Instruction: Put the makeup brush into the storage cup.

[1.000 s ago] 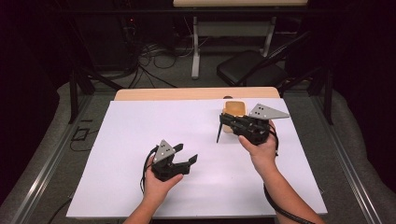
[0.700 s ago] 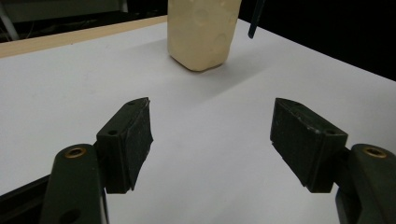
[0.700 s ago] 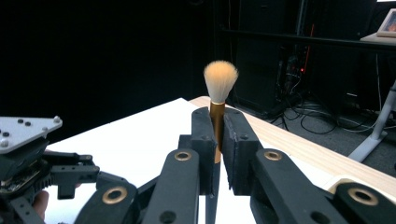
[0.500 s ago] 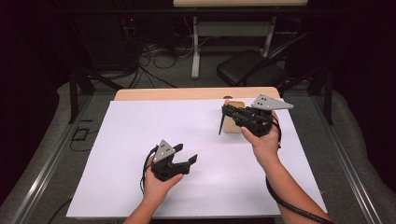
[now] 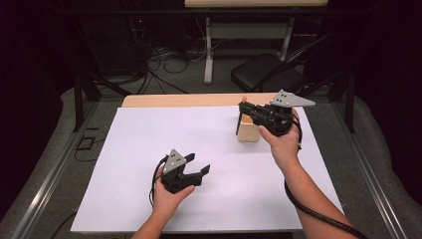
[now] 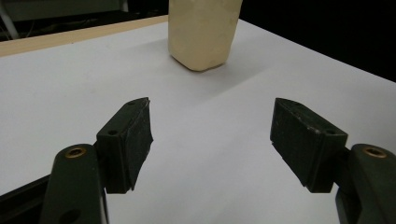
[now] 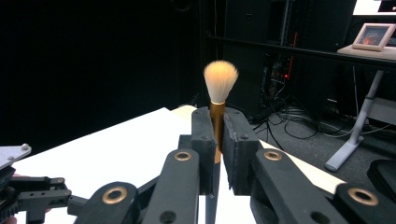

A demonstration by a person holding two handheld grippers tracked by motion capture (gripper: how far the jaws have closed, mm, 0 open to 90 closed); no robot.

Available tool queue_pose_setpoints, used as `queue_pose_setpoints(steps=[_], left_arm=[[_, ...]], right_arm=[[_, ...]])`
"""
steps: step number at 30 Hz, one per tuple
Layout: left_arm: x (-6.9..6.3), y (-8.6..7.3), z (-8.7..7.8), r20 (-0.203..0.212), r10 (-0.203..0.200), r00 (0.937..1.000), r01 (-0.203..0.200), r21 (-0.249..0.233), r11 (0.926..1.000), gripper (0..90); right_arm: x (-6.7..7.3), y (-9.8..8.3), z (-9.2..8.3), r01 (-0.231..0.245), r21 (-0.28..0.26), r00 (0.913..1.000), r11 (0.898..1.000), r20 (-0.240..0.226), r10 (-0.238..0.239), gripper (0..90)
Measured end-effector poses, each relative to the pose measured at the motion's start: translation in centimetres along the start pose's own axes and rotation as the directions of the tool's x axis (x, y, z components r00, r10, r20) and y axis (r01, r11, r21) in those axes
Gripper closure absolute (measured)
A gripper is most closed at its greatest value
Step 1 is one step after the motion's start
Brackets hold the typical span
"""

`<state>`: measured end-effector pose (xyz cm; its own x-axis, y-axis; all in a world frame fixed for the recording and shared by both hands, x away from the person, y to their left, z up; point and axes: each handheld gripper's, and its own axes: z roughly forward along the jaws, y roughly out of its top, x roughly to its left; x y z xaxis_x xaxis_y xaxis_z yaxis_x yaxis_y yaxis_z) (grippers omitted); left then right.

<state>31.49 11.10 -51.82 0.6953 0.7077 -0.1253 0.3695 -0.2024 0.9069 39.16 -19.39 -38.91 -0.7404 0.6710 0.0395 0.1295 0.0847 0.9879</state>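
My right gripper is shut on a brush and holds it upright above the table, pale bristles on top and the dark handle hanging below. In the right gripper view the brush stands between the closed jaws of that gripper. Its handle hangs just left of a cream container that stands on the white sheet. My left gripper rests low at the table's middle, open and empty. From the left gripper view, its tool faces the container.
A white sheet covers the wooden table, with bare room on its left half. Behind the table are a dark chair, a desk leg and floor cables. A metal rail runs along the left side.
My right gripper has risen and moved a little farther back with the brush, which now stands more upright. The left gripper has stayed where it was.
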Motion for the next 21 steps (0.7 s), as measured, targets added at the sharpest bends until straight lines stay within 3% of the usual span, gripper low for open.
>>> queue_pose_setpoints(steps=[21], left_arm=[[0.0, 0.0, 0.1, 0.000, -0.002, 1.0000, 0.002, 0.000, 1.0000, 29.5]], right_arm=[[-2.0, 0.7, 0.1, 0.002, 0.011, 0.9977, 1.000, 0.068, -0.003, 83.4]])
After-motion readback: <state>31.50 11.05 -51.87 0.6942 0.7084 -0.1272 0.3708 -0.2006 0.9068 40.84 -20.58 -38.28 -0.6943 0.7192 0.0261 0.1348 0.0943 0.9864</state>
